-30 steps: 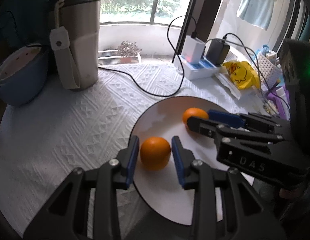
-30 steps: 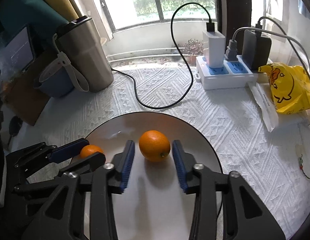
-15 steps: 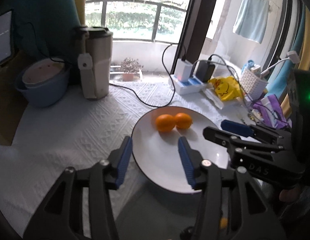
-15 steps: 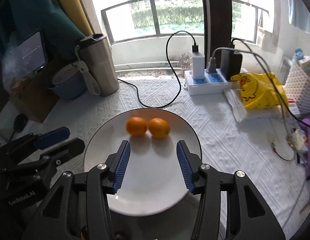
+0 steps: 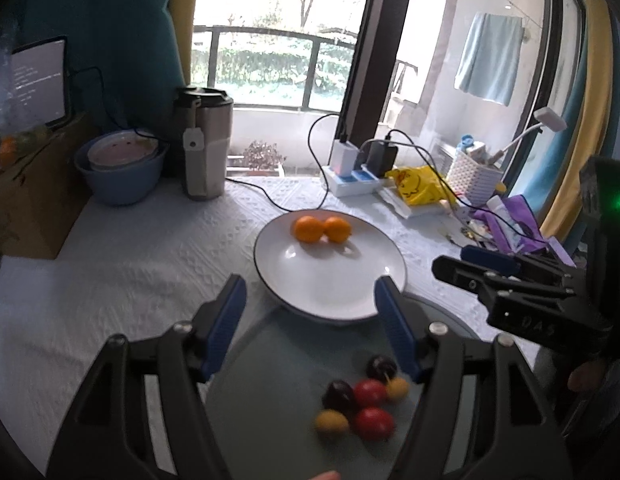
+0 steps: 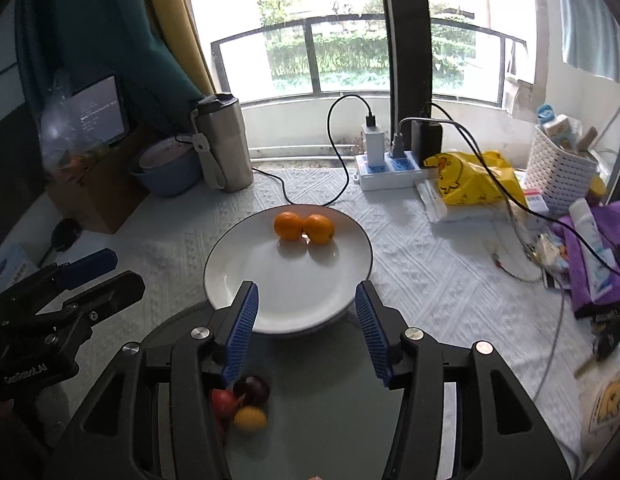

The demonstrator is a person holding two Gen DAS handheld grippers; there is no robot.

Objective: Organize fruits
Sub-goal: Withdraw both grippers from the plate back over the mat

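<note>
Both oranges sit touching on the white plate. Left gripper and right gripper empty, jaws opening — approach the small fruits just beside the plate, one at a time.

White plate on desk, taken as landmark. Two oranges at plate's far side, touching each other. Left claw over plate's near rim, jaws opening, nothing between them. Right claw right of plate, empty. Near side of plate: grey-green dish holding cluster of small red, dark and yellow fruits. Tumbler and blue bowl far left of plate; power strip beyond it.
</note>
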